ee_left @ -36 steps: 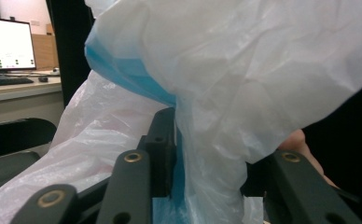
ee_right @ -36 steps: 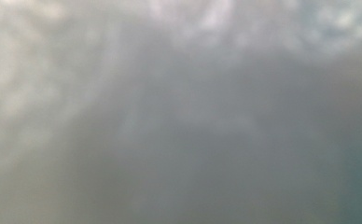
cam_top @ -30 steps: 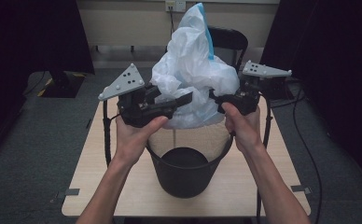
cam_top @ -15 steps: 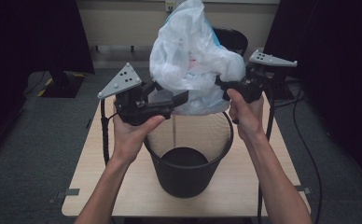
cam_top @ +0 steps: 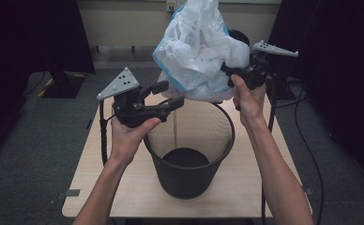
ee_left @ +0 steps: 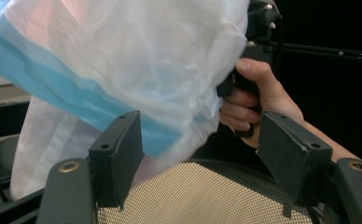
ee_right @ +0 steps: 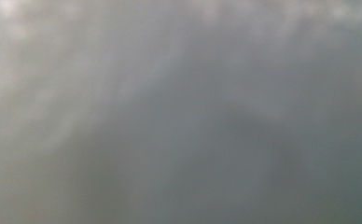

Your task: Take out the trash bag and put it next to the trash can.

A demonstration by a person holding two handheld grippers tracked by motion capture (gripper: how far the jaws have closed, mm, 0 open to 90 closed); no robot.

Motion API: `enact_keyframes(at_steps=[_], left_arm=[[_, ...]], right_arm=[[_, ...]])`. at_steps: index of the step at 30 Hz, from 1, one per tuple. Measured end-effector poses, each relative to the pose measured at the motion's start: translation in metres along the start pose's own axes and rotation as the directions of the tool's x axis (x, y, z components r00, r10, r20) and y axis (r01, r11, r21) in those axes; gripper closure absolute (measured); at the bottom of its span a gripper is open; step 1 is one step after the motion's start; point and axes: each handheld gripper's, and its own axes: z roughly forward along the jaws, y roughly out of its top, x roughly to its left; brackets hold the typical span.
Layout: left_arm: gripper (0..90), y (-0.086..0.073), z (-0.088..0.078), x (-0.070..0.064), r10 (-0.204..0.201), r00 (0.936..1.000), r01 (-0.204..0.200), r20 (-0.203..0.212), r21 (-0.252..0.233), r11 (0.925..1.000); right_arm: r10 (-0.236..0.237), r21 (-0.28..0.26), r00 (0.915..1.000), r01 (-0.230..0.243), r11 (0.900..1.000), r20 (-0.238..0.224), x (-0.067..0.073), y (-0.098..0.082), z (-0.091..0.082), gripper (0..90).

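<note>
Lifted higher and swung toward the R side vs. the earlier frames: white plastic bag w/ blue band (cam_top: 196,51), now up above the far rim of the black mesh bin (cam_top: 189,159), not down in front of both grippers as before. Moved up and outward w/ it: right gripper (cam_top: 241,74), buried in the bag's R edge, apparently pinching the film, but jaws hidden by plastic so can't tell for certain; own view just grey blur, film pressed on the lens. Dropped off the bag: left gripper (cam_top: 163,96), jaws apart, nothing between them, hovering over the bin's near-left rim, pointing right and slightly up at the bag's lower edge. Seen along those jaws: bag (ee_left: 123,70) just above and beyond the tips, blue band slanting down to the right, mesh wall (ee_left: 202,196) below, right hand (ee_left: 258,102) behind. Key relation: bag's loose lower hem up-and-forward of the left gripper, nearer to it than anything else; long axis of bag roughly vertical, hanging from the R grip. Likely next: L reach up for the hem to spread the mouth over the rim. Bin standing upright at mid-table (cam_top: 100,187).
</note>
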Motion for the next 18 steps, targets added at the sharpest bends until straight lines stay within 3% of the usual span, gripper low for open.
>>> enact_keyframes(at_steps=[8,18], left_arm=[[23.3,-0.006,-0.009,0.005,-0.005,0.9998,0.006,-0.02,0.014,0.9999],[19.6,-0.019,-0.023,0.015,-0.029,0.9977,0.03,-0.061,0.022,0.9993]], right_arm=[[0.002,0.019,0.9977,-0.003,1.0,0.068,-0.022,0.001,0.007,89.8],[0.019,0.064,0.9855,-0.03,0.997,0.168,-0.049,-0.027,0.0,89.8]])
